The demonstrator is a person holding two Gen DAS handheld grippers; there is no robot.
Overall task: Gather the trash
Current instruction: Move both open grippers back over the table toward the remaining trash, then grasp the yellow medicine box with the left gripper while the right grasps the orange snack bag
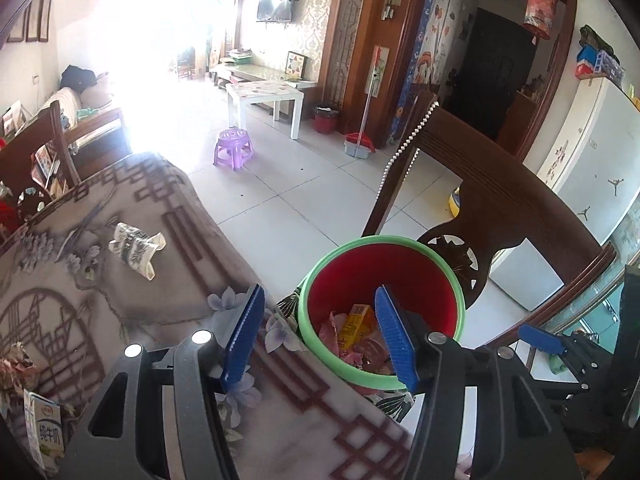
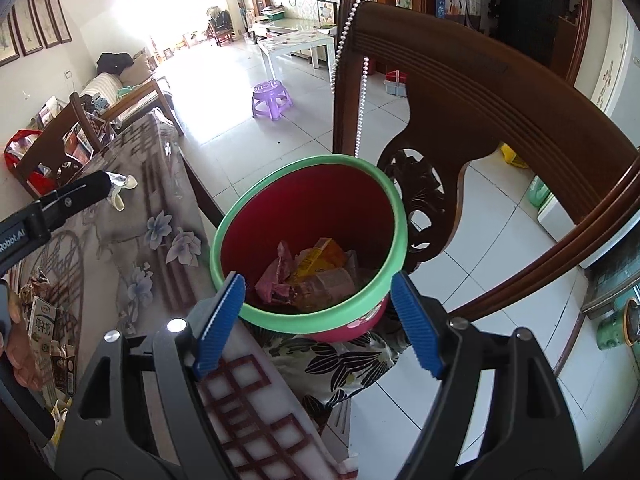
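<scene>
Lying beyond left tongs (image 1: 320, 334): crumpled wrapper (image 1: 136, 249).

Blown-out daylight glare upper left; fisheye bends the edges.

bins: 1 red bin (image 2: 308, 216) at 12 o'clock | crumpled wrappers: 1 (image 1: 136, 246) at 10 o'clock | milk cartons: 1 (image 1: 44, 432) at 8 o'clock | purple stools: 1 (image 1: 234, 148) | dark chairs: 1 (image 2: 460, 92)
</scene>
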